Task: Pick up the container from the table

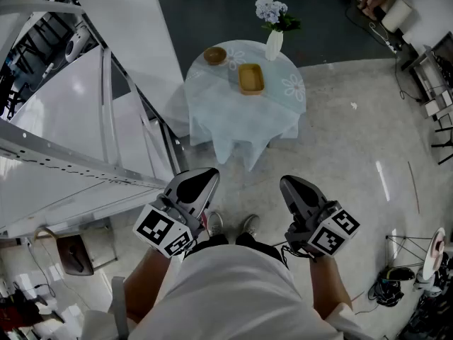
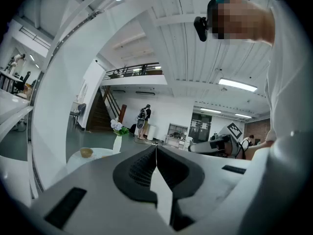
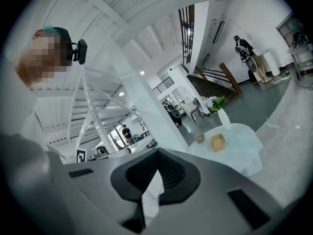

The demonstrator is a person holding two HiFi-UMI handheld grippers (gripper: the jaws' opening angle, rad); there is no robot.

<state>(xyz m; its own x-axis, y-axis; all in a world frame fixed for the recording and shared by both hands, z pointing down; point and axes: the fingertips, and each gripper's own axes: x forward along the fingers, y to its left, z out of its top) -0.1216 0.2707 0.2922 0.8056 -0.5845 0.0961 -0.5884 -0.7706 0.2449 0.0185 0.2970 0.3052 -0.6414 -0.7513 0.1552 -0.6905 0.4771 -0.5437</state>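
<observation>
A shallow tan rectangular container (image 1: 250,78) lies on a round table with a pale blue cloth (image 1: 212,112), well ahead of me across the floor. The right gripper view shows the same container (image 3: 217,142) far off, right of the jaws. Beside it are a small round wooden bowl (image 1: 215,55) and a white vase of flowers (image 1: 274,44). My left gripper (image 1: 210,174) and right gripper (image 1: 289,183) are held low near my body, both shut with nothing in them, far short of the table. In the left gripper view I find the bowl (image 2: 86,152) and vase (image 2: 117,142), not the container.
A white steel staircase frame (image 1: 106,112) runs along the left, close to the table. Cables and stands (image 1: 417,268) clutter the floor at right. A chair (image 1: 74,250) stands at lower left. People stand far off (image 2: 143,116). Grey floor (image 1: 340,147) lies between me and the table.
</observation>
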